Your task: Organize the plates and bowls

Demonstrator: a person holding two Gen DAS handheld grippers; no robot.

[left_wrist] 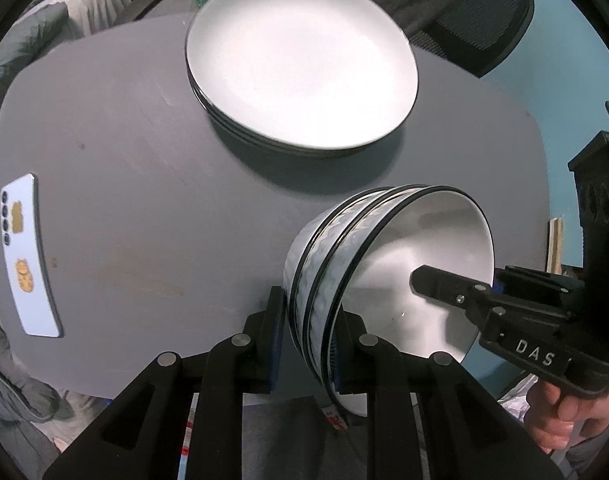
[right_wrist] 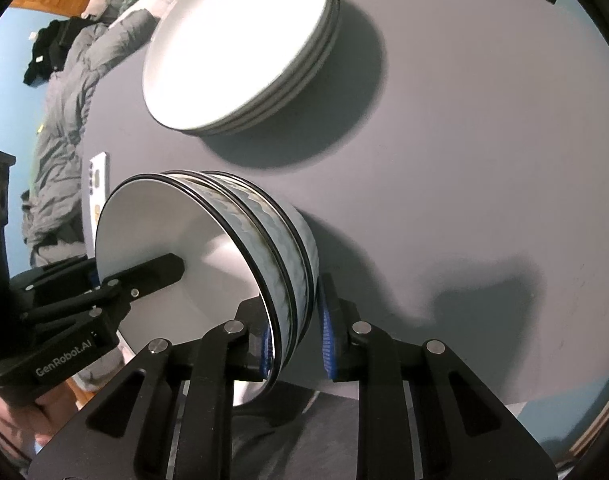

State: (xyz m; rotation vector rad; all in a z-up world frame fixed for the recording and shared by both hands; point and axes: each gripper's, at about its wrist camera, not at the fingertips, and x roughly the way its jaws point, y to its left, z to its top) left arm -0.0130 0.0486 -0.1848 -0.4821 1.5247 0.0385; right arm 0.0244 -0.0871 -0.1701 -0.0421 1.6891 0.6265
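White glazed porcelain sits nearest me: a nest of bowls, tipped on its side with dark rims and a wavy blue-grey band. I hold it from both sides. My left gripper pinches the stacked rims at the lower edge, one finger outside and one inside. My right gripper straddles the opposite rims; its inner blue pad touches, but I cannot tell if the outer one does. As I judge it, the bowls should be levelled mouth-up before I lower them, both grippers turning together so the nested pieces don't slide apart. Beyond them lies the grey bench, bare enough for setting down, with a phone off to the left. Farthest stands the stack of plates, well apart from the bowls.
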